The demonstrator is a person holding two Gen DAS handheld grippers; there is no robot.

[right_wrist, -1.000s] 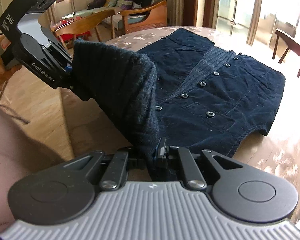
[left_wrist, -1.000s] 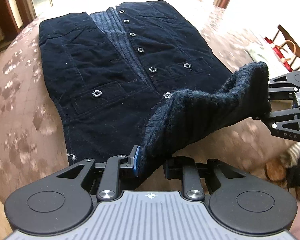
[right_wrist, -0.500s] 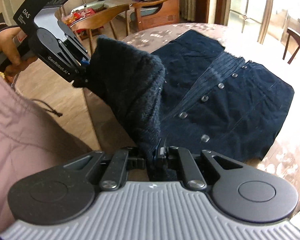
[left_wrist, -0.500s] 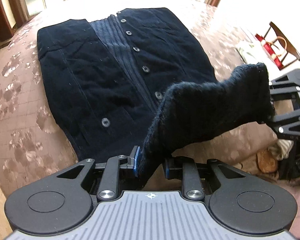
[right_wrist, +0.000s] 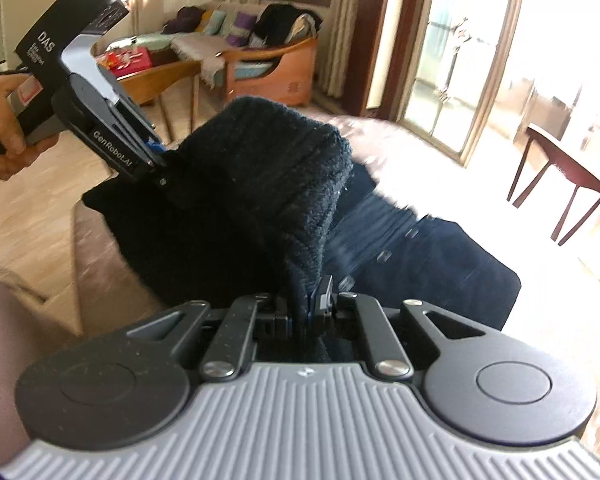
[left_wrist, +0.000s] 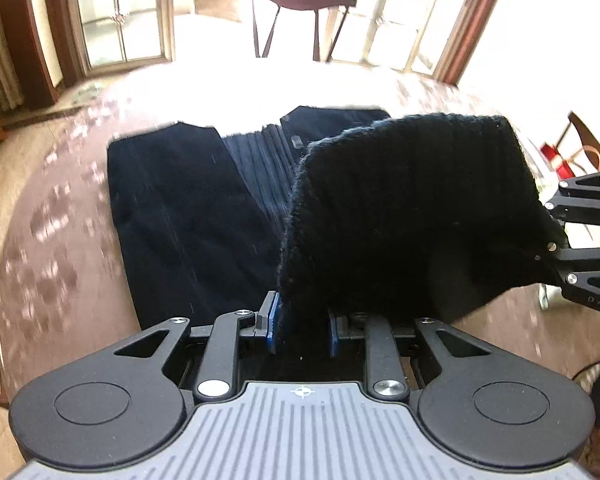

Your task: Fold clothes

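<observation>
A dark navy snap-button jacket (left_wrist: 188, 224) lies flat on the brown patterned table (left_wrist: 48, 240). Its black ribbed knit hem (left_wrist: 412, 216) is lifted off the table and stretched between both grippers, arching over the jacket's near half. My left gripper (left_wrist: 302, 326) is shut on one end of that hem, blue pads pressing the fabric. My right gripper (right_wrist: 314, 300) is shut on the other end; in the left wrist view it appears at the right edge (left_wrist: 580, 240). In the right wrist view the left gripper (right_wrist: 156, 152), held by a hand (right_wrist: 4, 120), pinches the hem (right_wrist: 260, 184) at upper left.
A dark wooden side table (left_wrist: 300, 20) stands beyond the table by the glass doors. A wooden sofa with cushions (right_wrist: 260, 52) and a low table with red items (right_wrist: 132, 64) are across the room. Floor lies beside the table's edge (right_wrist: 32, 220).
Both grippers rose and carried the knit hem forward over the jacket. The snap buttons on the near half are now covered by the raised fabric.
</observation>
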